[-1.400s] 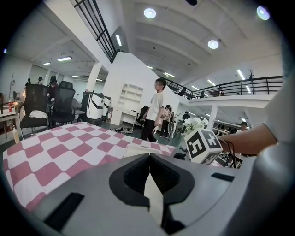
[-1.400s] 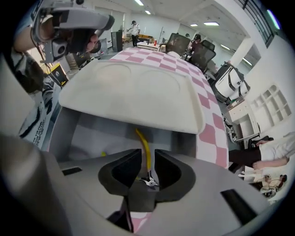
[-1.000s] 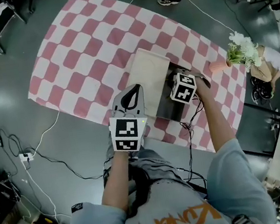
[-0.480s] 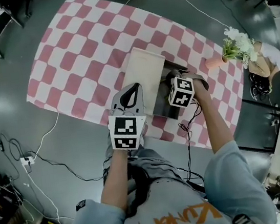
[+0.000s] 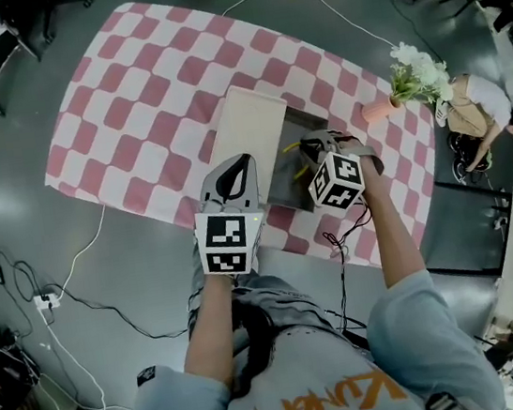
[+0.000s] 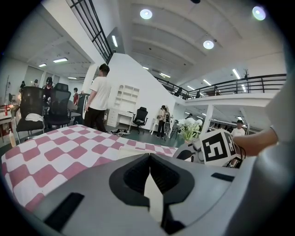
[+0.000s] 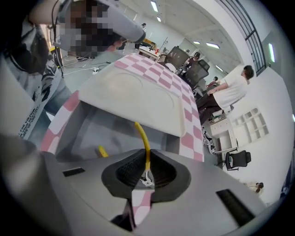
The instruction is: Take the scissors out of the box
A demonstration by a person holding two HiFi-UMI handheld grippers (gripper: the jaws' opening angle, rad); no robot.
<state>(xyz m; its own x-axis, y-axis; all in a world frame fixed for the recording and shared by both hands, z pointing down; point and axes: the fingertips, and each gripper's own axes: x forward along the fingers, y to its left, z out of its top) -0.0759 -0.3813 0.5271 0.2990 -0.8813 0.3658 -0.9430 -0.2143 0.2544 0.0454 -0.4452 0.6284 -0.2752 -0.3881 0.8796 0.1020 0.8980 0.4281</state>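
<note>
- Left tool (image 5: 236,165) (image 6: 150,162): jaws closed together, nothing between them; held at the near edge of the worktop, just left of the box.
- Right tool (image 5: 313,146) (image 7: 146,174): jaws clamped narrow on the scissors (image 5: 290,146) (image 7: 144,138); marker cube facing up in the head view.
- Scissors: thin yellow handle curving up out of the right tool's jaws, a small metal part seated at the grip point; positioned over the open box, at its near right side. Contact with the box floor: cannot be told.
- Second short yellow piece (image 7: 102,150) low inside the box, left of the jaws in the right gripper view.
- Box (image 5: 287,184) (image 7: 85,126): dark grey interior, open, resting on the pink-and-white checked cloth (image 5: 129,104) near its near edge.
- Lid (image 5: 247,139) (image 7: 138,94): cream, laid open along the left side of the box, touching it.
- White flowers (image 5: 417,80) in a pink vase at the far right of the cloth, well apart from the box.
- Person (image 6: 98,97) in a white shirt standing beyond the far side of the worktop.
</note>
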